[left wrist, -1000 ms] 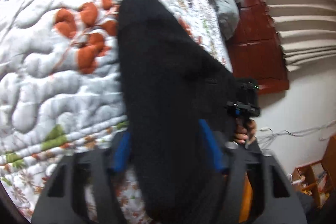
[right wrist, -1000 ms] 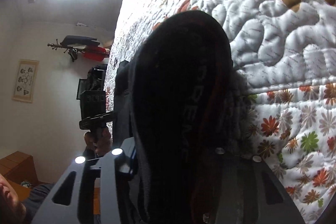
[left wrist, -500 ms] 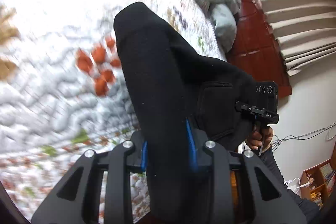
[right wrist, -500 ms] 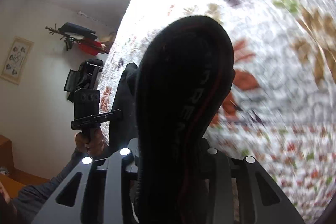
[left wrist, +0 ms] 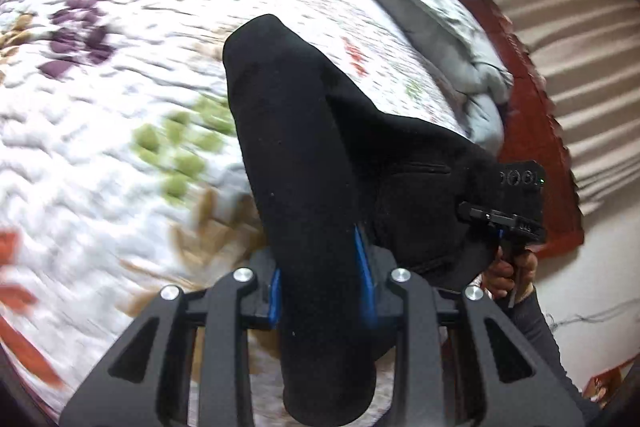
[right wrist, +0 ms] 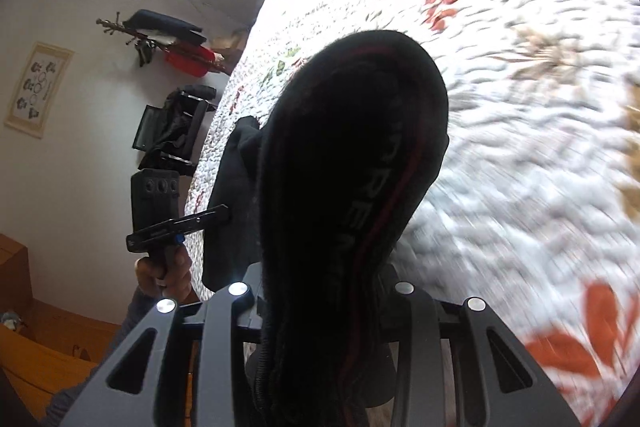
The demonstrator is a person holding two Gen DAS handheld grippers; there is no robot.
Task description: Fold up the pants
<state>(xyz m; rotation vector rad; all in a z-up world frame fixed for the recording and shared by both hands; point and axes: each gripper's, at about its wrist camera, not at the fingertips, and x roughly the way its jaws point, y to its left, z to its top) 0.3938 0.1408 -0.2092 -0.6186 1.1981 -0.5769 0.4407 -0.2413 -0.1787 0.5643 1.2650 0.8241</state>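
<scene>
The black pants (left wrist: pixel 304 163) hang between both grippers, lifted above the quilted bed. My left gripper (left wrist: pixel 320 291) is shut on one end of the cloth, blue pads pressed on it. My right gripper (right wrist: pixel 324 303) is shut on the other end, a waistband with a red stripe and letters (right wrist: pixel 360 195). Each view shows the other gripper: the right one in the left wrist view (left wrist: pixel 508 215), the left one in the right wrist view (right wrist: pixel 168 215). The pants drape over the fingertips and hide them.
A white floral quilt (left wrist: pixel 120 147) covers the bed below. A grey duvet (left wrist: pixel 452 39) lies bunched by the red-brown headboard (left wrist: pixel 536 131). A wall hook rack with clothes (right wrist: pixel 168 39), a black chair (right wrist: pixel 176 131) and a wooden piece (right wrist: pixel 24 359) stand left of the bed.
Both grippers have risen and moved forward over the bed with the pants. The left jaws went from wide around the cloth to closed on it. The quilt is motion-blurred.
</scene>
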